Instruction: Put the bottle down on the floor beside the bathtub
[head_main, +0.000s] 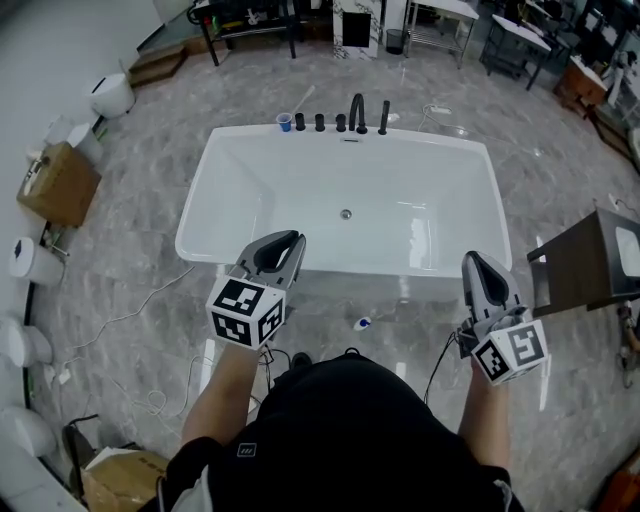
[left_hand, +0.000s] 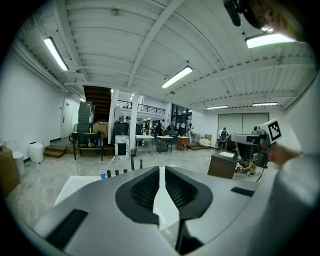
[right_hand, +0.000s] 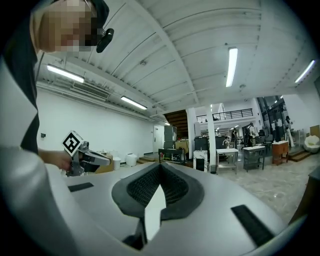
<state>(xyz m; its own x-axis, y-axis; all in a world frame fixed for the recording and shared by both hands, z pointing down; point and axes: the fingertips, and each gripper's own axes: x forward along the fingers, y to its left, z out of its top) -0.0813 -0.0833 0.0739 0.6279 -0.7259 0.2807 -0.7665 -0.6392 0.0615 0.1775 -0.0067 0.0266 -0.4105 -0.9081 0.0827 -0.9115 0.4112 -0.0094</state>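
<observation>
A small white bottle with a blue cap lies on the grey marble floor, just in front of the near side of the white bathtub. It sits between my two grippers and below them, and neither touches it. My left gripper is held up over the tub's near left rim; in the left gripper view its jaws are shut with nothing between them. My right gripper hovers by the tub's near right corner. It is shut and empty too, as the right gripper view shows.
Black taps and a blue cup stand on the tub's far rim. A dark cabinet with a basin stands close on the right. On the left are a cardboard box, white toilets and loose cables.
</observation>
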